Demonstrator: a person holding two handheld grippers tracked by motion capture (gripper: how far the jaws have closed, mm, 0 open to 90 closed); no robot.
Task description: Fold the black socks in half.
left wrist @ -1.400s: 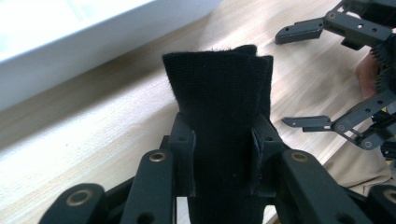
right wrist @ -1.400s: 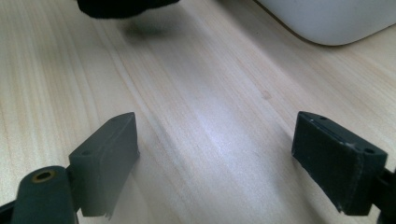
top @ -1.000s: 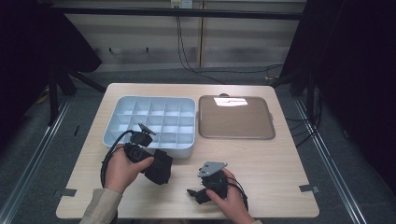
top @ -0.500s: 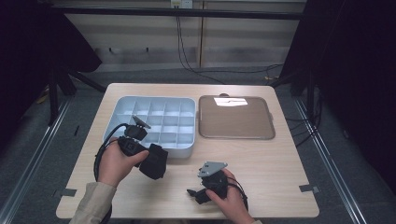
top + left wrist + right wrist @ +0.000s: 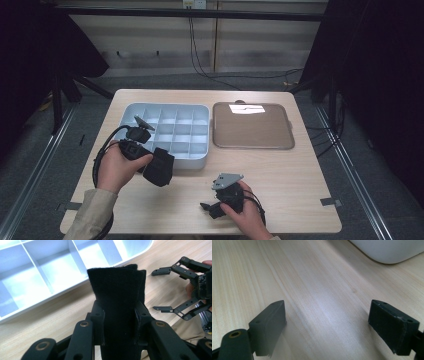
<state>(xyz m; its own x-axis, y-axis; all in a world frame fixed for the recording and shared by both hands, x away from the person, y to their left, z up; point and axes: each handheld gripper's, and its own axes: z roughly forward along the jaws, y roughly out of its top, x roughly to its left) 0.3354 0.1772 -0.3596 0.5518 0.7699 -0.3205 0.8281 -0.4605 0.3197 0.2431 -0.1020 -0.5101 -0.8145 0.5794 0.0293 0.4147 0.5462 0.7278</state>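
A folded black cloth [image 5: 161,170] hangs just off the table by the front edge of the white divided tray [image 5: 200,156]. My left gripper [image 5: 154,166] is shut on it. In the left gripper view the cloth [image 5: 117,287] stands up between the two jaws, with my left gripper [image 5: 118,315] pinching its lower part. My right gripper [image 5: 207,210] rests low on the wood near the table's front edge, held by a hand, jaws open and empty. The left gripper view also shows my right gripper [image 5: 155,290] spread wide. Bare wood lies between the open jaws of my right gripper [image 5: 327,315].
The white tray [image 5: 62,292] has several empty compartments; one corner of it [image 5: 387,250] lies beyond the right gripper. A shallow brown tray [image 5: 252,127] sits to the right of the white tray. Black cables trail from both grippers. Dark floor surrounds the table.
My left hand has risen and drifted left and toward the white tray, carrying the black cloth with it. The right gripper has stayed where it was.
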